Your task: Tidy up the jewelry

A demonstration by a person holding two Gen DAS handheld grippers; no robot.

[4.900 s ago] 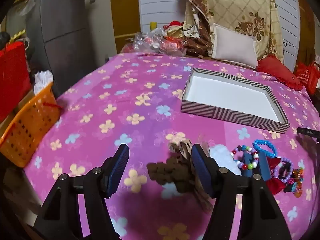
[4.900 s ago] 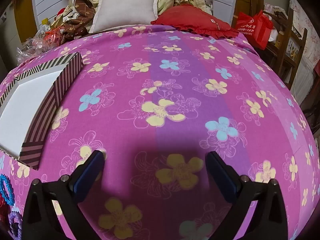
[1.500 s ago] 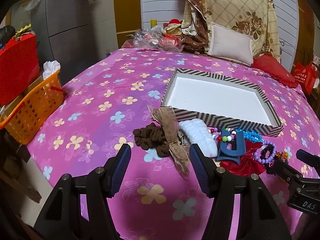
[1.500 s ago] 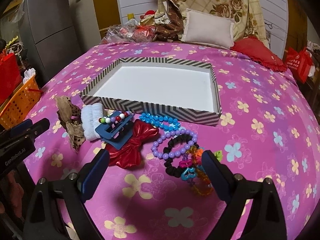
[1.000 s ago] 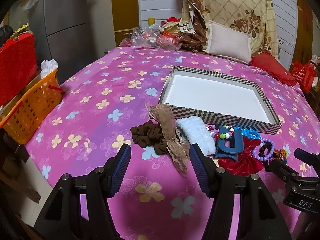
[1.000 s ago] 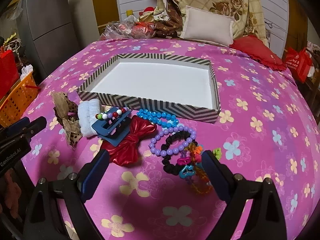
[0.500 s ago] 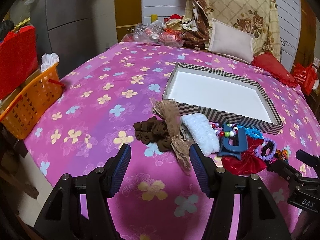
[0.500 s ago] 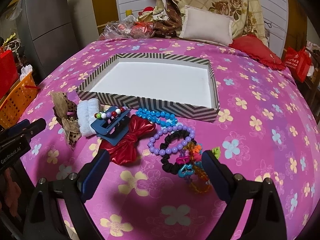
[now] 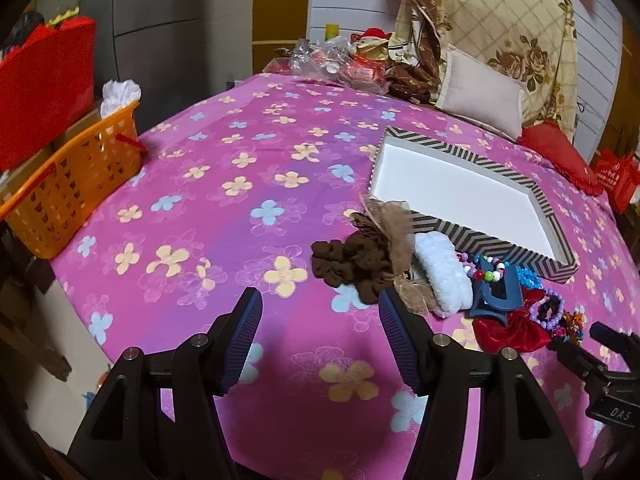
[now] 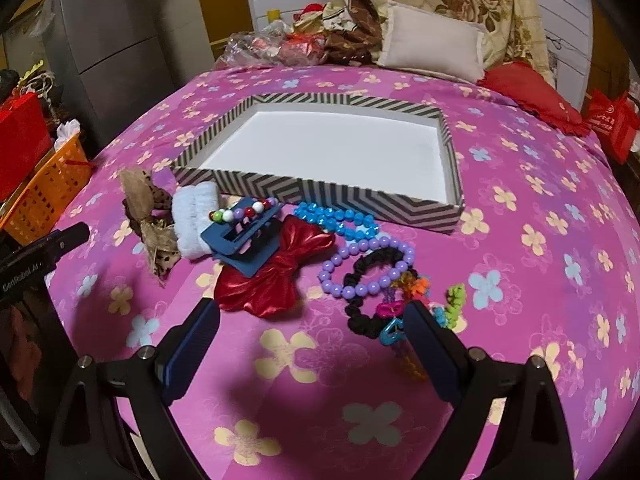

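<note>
A striped tray (image 10: 320, 194) with a white inside lies on the pink flowered bedspread; it also shows in the left wrist view (image 9: 480, 236). In front of it lie a brown scrunchie (image 9: 348, 266), a tan bow (image 10: 148, 208), a white scrunchie (image 10: 192, 220), a blue hair claw (image 10: 244, 244), a red bow (image 10: 272, 276), a blue bead bracelet (image 10: 336, 220), a purple bead bracelet (image 10: 368, 268), a black scrunchie (image 10: 364, 292) and colourful charms (image 10: 416, 304). My left gripper (image 9: 320, 336) is open and empty, short of the brown scrunchie. My right gripper (image 10: 312, 348) is open and empty, short of the red bow and charms.
An orange basket (image 9: 68, 184) stands at the bed's left edge beside red bags (image 9: 44, 80). Pillows (image 10: 432, 44) and a bundle of clutter (image 10: 288, 44) sit at the far end. A red bag (image 10: 612, 124) stands at the right.
Both grippers have stayed open and empty. The left wrist view has swung a little left, so the items sit further right in it. The right view is almost unchanged.
</note>
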